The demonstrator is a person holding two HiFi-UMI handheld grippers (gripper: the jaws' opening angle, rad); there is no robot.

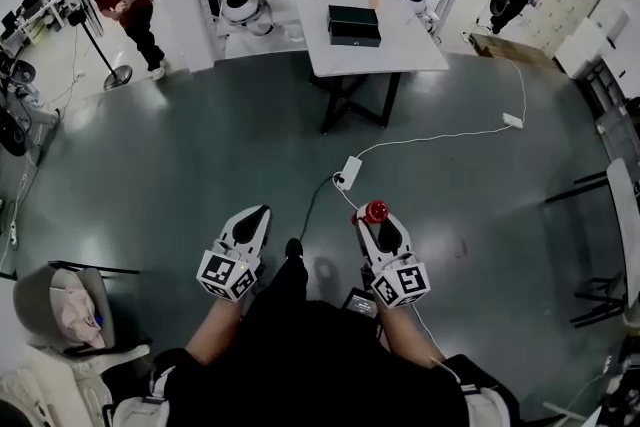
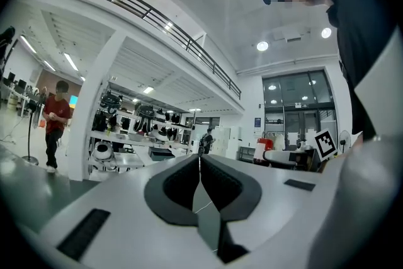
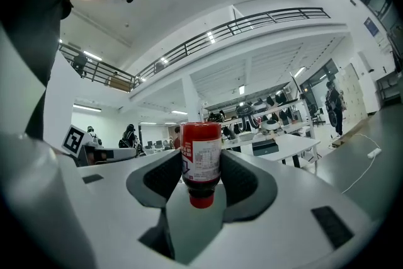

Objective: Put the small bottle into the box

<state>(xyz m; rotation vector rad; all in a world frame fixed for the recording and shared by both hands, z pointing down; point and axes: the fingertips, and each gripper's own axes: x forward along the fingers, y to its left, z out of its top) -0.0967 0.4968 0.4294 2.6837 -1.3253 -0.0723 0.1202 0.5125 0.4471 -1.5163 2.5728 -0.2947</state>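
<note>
While fingers of my right gripper [image 1: 371, 220] clamp the small bottle [image 3: 201, 159], my left gripper [image 1: 256, 215] is closed empty above grey floor [image 1: 200, 150]; the box [image 1: 354, 24] tops a distant worktop [image 1: 412, 47].

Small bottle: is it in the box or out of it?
Out. The right gripper holds the small bottle; the box lies far off on the table.

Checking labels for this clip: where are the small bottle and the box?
small bottle [image 3: 201, 159], right gripper view, on its printed label.
box [image 1: 354, 18], head view, on its dark top face.
</note>
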